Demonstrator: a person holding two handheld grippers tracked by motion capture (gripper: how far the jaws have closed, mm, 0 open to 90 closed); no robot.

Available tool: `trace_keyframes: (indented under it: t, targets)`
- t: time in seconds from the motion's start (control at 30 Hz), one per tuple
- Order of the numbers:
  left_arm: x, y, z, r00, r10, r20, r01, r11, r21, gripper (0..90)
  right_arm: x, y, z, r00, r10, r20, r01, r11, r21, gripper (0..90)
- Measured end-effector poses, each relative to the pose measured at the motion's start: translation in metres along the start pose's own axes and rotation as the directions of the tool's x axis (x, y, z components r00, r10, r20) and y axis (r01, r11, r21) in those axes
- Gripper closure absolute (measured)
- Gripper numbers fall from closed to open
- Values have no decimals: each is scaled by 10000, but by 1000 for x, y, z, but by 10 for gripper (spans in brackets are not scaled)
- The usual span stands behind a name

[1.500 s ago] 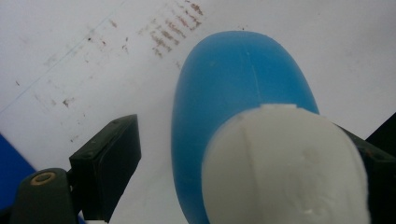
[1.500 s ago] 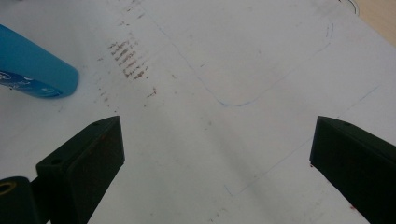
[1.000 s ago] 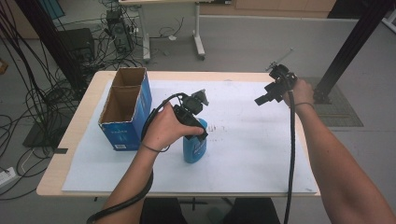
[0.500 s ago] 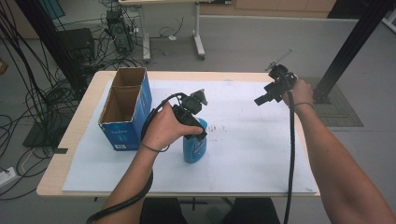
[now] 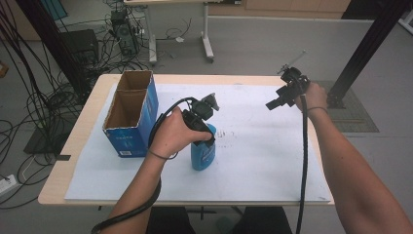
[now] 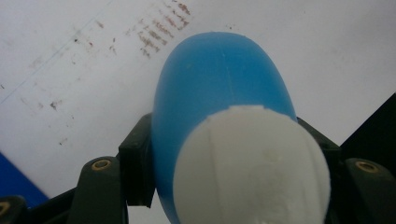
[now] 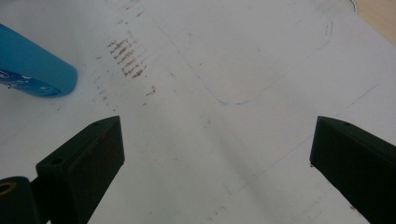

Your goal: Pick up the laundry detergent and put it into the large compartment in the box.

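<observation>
Bottle [image 5: 203, 152] in hand: your left gripper [image 5: 200, 127] is clamped on the blue bottle just below its white cap [image 6: 252, 165], one jaw pressed against each side, and the bottle stands upright on the white sheet [image 5: 253, 161], just to the right of the open cardboard box [image 5: 130, 113]. Your right gripper [image 5: 282, 95] hangs in the air well to the right of the box, far from the bottle, jaws spread wide over bare sheet with nothing between them.

Judged from this, you are at the grasp-and-lift step. The box with its two open compartments looks like the likely destination. The next move calls for a straight lift high enough to clear the box's rim, then a short carry left, keeping the bottle upright so it does not slip in the jaws.

The sheet covers most of the wooden bench [image 5: 92, 100] and carries faint brown smudges [image 7: 128, 58] and thin pen outlines just right of the bottle. Beyond the box, the grey floor holds tangled cables [image 5: 39, 105], another table's legs and a black post.
</observation>
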State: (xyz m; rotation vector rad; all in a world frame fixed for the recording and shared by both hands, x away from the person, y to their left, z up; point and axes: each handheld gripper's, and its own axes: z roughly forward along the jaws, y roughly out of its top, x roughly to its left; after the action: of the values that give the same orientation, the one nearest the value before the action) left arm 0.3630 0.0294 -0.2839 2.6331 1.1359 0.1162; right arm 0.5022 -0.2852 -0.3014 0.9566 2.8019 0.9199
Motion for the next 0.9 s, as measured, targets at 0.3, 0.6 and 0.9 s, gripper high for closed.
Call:
trace_keyframes:
  t: [0.3,0.6,0.9]
  targets:
    - [-1,-1,0,10000,-70,-24,70,10000,-59,372,1,0,0,10000,-7,-25,7,10000,-34,29]
    - [0,-1,0,10000,-81,14,82,9999,-122,372,2,1,1,10000,-50,1,50,10000,-12,29]
    - [0,-3,0,10000,-46,38,47,9997,-246,371,3,2,2,10000,-50,2,50,10000,28,29]
